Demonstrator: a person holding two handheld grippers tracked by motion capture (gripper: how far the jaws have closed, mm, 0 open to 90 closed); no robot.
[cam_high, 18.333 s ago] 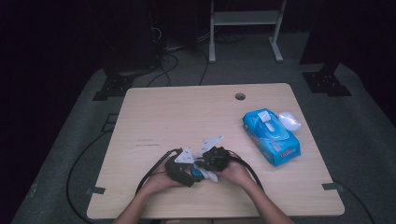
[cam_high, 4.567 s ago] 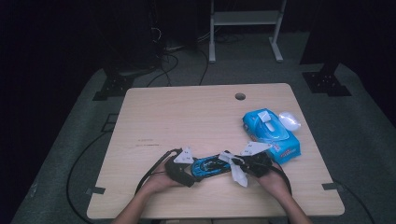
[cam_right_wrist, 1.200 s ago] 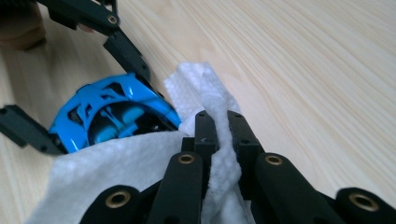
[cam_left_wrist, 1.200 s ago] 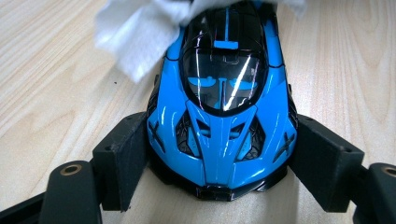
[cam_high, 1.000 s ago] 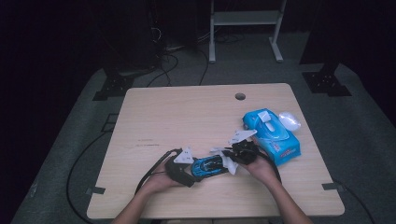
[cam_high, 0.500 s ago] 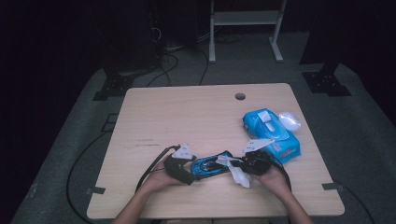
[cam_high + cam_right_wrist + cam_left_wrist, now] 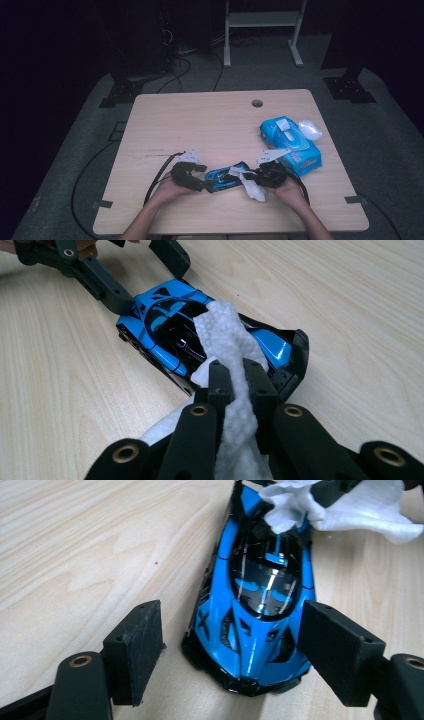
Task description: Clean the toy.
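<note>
Toy car, blue, sits on table left of wipes pack. My left gripper brackets its nose, jaws just narrowed, not clamping. Right gripper pinches white wipe on roof. Wiping underway, tail & sides probably left.

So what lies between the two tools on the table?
The blue toy car, with the right tool's white wipe draped on its rear, seen in the high view.
</note>
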